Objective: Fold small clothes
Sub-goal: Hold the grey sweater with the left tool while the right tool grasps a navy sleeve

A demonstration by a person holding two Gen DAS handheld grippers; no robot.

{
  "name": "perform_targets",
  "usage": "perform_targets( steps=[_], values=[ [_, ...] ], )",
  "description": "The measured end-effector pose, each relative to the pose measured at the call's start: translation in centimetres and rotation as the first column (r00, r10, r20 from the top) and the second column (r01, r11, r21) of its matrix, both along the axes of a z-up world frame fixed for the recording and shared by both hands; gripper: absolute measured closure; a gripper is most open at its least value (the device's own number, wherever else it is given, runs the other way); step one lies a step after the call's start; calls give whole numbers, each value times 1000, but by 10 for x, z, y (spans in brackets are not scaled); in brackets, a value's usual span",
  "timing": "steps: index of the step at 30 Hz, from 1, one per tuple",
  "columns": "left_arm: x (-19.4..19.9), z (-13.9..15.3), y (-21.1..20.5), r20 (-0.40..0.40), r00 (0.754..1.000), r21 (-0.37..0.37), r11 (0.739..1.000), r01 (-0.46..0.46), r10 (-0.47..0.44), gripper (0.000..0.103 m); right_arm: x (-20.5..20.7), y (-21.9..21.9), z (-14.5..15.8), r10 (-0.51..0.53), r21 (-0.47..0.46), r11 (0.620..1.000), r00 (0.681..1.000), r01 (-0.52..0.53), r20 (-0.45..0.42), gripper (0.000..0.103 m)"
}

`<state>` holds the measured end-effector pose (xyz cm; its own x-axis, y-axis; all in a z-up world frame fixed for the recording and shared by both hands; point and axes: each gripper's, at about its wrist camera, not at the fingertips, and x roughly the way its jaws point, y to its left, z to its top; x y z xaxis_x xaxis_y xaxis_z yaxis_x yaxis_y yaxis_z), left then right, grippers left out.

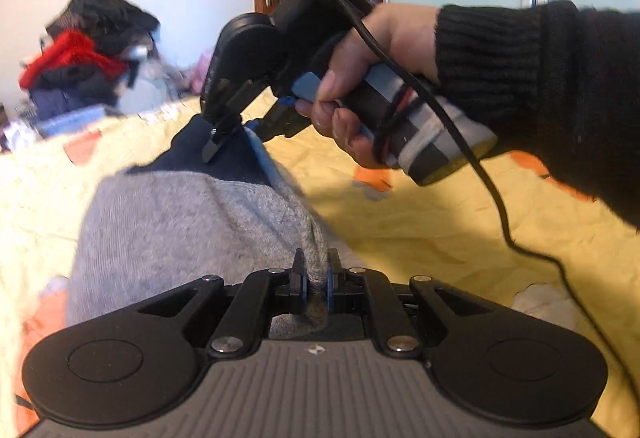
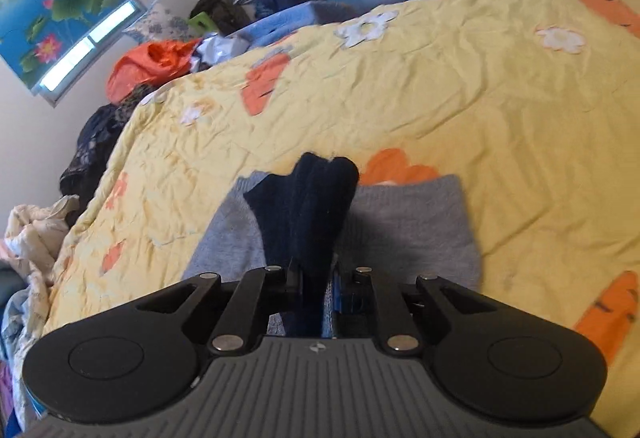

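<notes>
Left gripper [image 1: 316, 276]: jaws clamped on grey knit garment [image 1: 168, 222], angled downward.
Right gripper [image 2: 316, 278]: jaws gripped the garment's navy part [image 2: 308, 198].
Right hand [image 1: 360, 86]: wrapped around handle, above bed [image 1: 420, 230].

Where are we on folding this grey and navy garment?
Done: garment lies on the yellow bedspread. In hand: left gripper pinches the grey fabric, right gripper pinches the navy part, lifted over the grey. Left: lay it down, finish folding.
</notes>
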<state>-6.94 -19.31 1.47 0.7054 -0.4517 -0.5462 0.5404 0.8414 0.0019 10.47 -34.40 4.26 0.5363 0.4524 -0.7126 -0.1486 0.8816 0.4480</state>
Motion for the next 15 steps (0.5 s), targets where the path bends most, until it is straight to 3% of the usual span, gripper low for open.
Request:
perform_targets(
  steps=[2,4,5,6,8,10,11,12,14,15],
  values=[
    [8,-13,-5,-67,998,25,1000,-6,7,95,2,-4,-19,-18,-44,999,998,16,-53,81],
    [8,-22,-3,-61,998,36,999,2,0,94,-3,-17,-29,-54,20,998,997,55,-48,73],
    [4,-19,1,-45,999,24,999,22,-21,92,-6,-22,-28,-83,54,995,995,85,-47,61],
    [-2,-14,10,-51,997,-3,998,58,-58,91,-8,-24,-23,-119,76,990,992,121,-41,38],
    [-15,-2,36,-76,980,-96,979,179,-186,89,-15,-33,-11,-186,99,978,982,183,15,13],
    [-25,12,71,-66,960,-184,949,255,-271,82,-19,-38,-4,-193,109,976,980,186,56,13],
    [-28,18,88,-53,962,-204,946,253,-269,69,-19,-40,-4,-194,102,977,980,188,50,13],
    [-28,23,103,-34,968,-221,947,234,-247,40,-18,-42,-6,-197,88,977,980,193,40,13],
    [-17,32,134,-5,992,-265,957,119,-124,0,-16,-44,-15,-190,59,980,982,189,10,13],
    [-7,34,151,-3,999,-313,949,36,-39,0,-18,-44,-24,-191,66,979,982,191,-8,14]
  ],
)
